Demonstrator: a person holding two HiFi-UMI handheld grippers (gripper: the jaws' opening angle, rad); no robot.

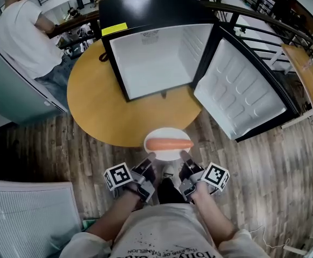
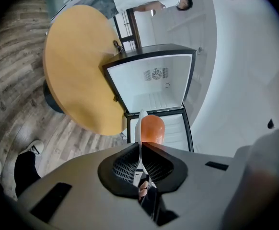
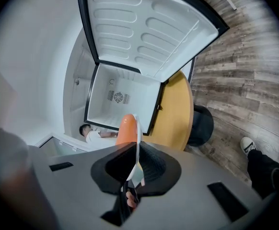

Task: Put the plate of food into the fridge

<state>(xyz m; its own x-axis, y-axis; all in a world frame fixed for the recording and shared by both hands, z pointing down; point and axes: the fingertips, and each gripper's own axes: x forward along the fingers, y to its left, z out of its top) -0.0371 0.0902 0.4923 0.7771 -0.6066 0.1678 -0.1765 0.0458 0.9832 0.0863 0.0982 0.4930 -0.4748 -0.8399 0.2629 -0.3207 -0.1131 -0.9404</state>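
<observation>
Left tongs (image 1: 149, 160), right tongs (image 1: 184, 158): plate (image 1: 168, 131) rim

Bright, even indoor light, soft shadows, strong fisheye bending and dark vignetted corners around the fridge (image 1: 162, 47).

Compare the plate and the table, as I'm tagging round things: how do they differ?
The plate is white; the table is tan wood. The plate is much smaller than the table. The plate is held in the air by the left gripper and right gripper and carries orange food; the table stands on the floor and bears the open fridge. Both are round.
</observation>
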